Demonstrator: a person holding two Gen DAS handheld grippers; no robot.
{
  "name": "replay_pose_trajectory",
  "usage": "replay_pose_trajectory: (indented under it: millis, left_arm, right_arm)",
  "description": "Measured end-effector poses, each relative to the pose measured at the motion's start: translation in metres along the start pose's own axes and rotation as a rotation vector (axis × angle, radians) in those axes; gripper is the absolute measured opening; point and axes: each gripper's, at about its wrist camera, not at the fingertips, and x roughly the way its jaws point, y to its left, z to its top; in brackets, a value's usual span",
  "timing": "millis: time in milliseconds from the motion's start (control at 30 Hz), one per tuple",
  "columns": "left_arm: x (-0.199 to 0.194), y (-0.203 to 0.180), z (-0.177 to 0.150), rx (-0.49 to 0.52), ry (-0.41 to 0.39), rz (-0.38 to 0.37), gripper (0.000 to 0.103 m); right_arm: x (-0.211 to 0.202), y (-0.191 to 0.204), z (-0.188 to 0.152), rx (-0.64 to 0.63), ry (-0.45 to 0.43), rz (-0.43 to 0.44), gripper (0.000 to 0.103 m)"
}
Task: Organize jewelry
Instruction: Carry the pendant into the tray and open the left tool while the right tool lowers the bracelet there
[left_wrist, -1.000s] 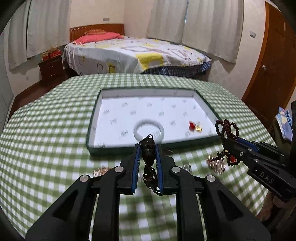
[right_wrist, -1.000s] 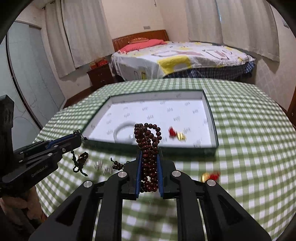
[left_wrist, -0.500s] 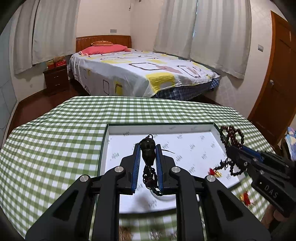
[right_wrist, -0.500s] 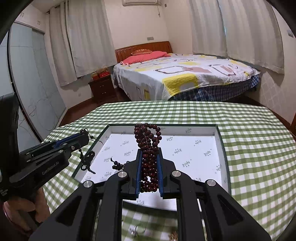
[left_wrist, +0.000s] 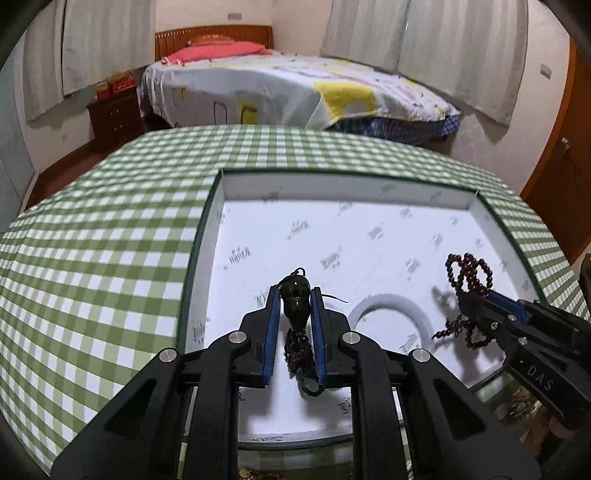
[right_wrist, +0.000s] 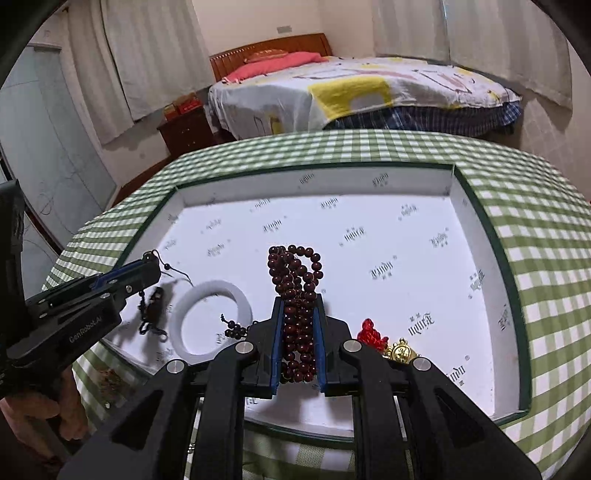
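My left gripper (left_wrist: 294, 301) is shut on a dark pendant (left_wrist: 294, 295) whose cord and small beads dangle below the fingers, above the white-lined tray (left_wrist: 332, 186). The same left gripper (right_wrist: 157, 267) shows at the left of the right wrist view, pendant cord (right_wrist: 153, 306) hanging from it. My right gripper (right_wrist: 298, 308) is shut on a bundle of dark red prayer beads (right_wrist: 295, 273). From the left wrist view the right gripper (left_wrist: 467, 297) holds those beads (left_wrist: 469, 271) over the tray's right part. A white bangle (right_wrist: 210, 317) lies in the tray below both grippers.
A red knot charm (right_wrist: 371, 332) with a gold piece (right_wrist: 400, 350) lies in the tray's near right. The tray's green rim (right_wrist: 506, 266) sits on a green checked tablecloth (left_wrist: 110, 240). A hand (right_wrist: 40, 406) holds the left tool. A bed (left_wrist: 288, 85) stands beyond the table.
Both grippers moved forward and down from the table's front edge to above the tray, each keeping its jewelry. The loose pieces on the cloth have dropped below the fingers out of sight.
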Motion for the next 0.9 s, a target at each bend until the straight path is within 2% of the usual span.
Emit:
replay_pose_trajectory:
  millis: [167, 333, 400, 433, 467, 533, 667, 900]
  left_arm:
    - [0.011, 0.004, -0.007, -0.005, 0.046, -0.005, 0.017]
    - [0.011, 0.004, -0.010, 0.000, 0.042, -0.004, 0.018]
    - [0.011, 0.003, -0.010, 0.003, 0.042, -0.003, 0.018]
    - [0.011, 0.003, -0.010, 0.003, 0.040, -0.004, 0.019]
    - [0.012, 0.001, -0.010, 0.005, 0.040, -0.006, 0.020]
    - [0.013, -0.002, -0.011, 0.014, 0.038, -0.012, 0.024]
    - [0.014, -0.008, -0.010, 0.024, 0.037, -0.028, 0.037]
    - [0.013, -0.016, -0.009, 0.026, 0.032, -0.049, 0.050]
  right_arm:
    - [0.009, 0.001, -0.003, -0.001, 0.032, -0.006, 0.015]
    - [0.010, 0.001, -0.004, -0.007, 0.034, -0.012, 0.017]
    - [0.010, 0.002, -0.003, -0.011, 0.036, -0.008, 0.020]
    - [0.010, 0.002, -0.003, -0.010, 0.035, -0.002, 0.027]
    - [0.009, 0.002, -0.003, -0.012, 0.032, -0.005, 0.038]
    - [0.008, 0.003, -0.003, -0.015, 0.026, -0.016, 0.045]
    - [0.007, 0.002, -0.004, -0.014, 0.026, -0.014, 0.045]
    - [-0.001, -0.002, -0.001, -0.003, 0.003, -0.017, 0.047]
